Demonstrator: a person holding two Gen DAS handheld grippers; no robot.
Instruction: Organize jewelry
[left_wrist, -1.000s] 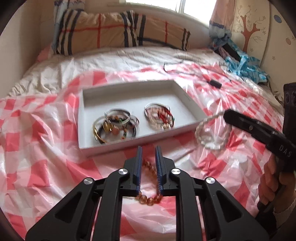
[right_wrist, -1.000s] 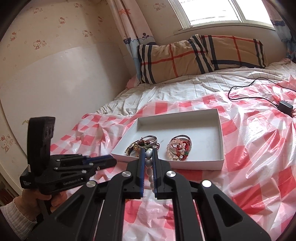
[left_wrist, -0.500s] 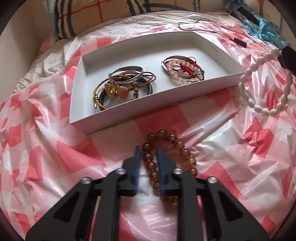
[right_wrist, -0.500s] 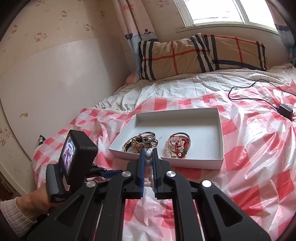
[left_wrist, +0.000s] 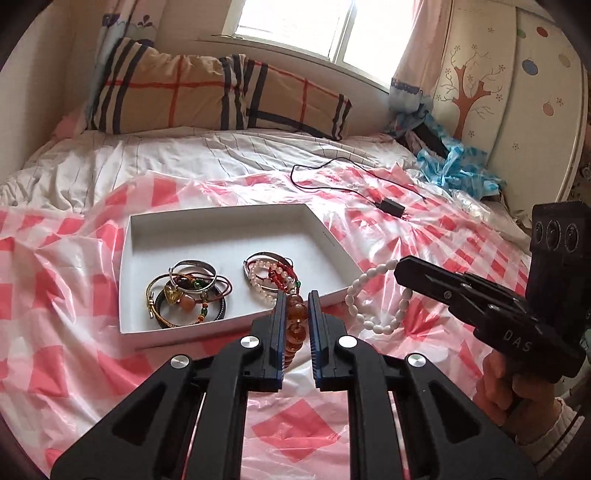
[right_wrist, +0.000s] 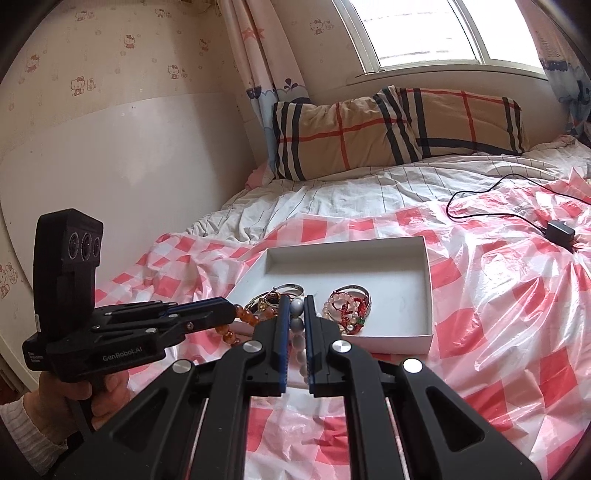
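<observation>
Your left tool had lifted the amber bead bracelet off the bed, pinched; right tool pinched the white bead bracelet; both awaited the white box.

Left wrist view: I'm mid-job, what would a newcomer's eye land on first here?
Probably the amber bead bracelet pinched in the left gripper at bottom centre, lifted just in front of the white tray. Next, the white bead bracelet dangling from the right gripper at the right. Then the two bracelet heaps inside the tray's near end.
</observation>
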